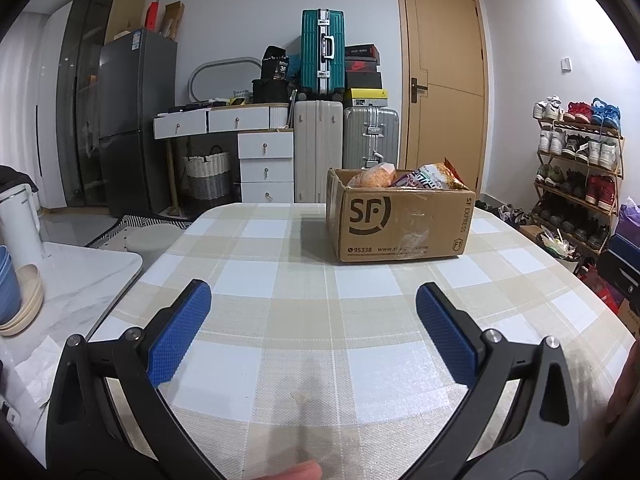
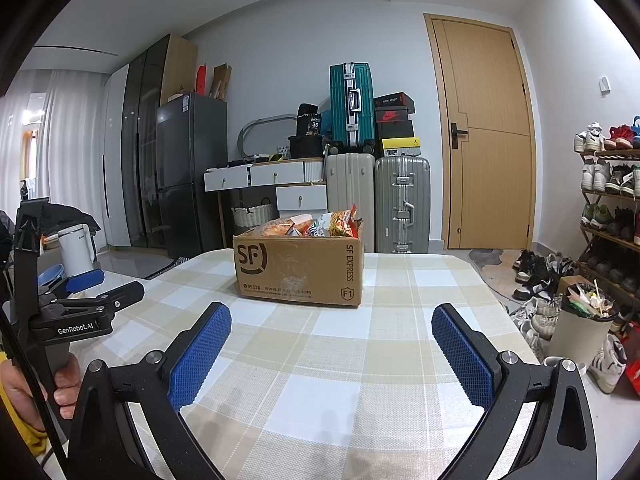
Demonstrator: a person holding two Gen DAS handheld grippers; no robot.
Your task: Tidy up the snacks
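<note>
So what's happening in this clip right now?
A person holds a gripper in each hand over a checked tablecloth. The left gripper and right gripper are both open and empty, pointed at an SF Express cardboard box that sits ahead with snack bags inside. Nothing is being handled yet.

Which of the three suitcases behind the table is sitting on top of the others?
The teal suitcase; it stands upright on the cream one, beside the silver one.
</note>
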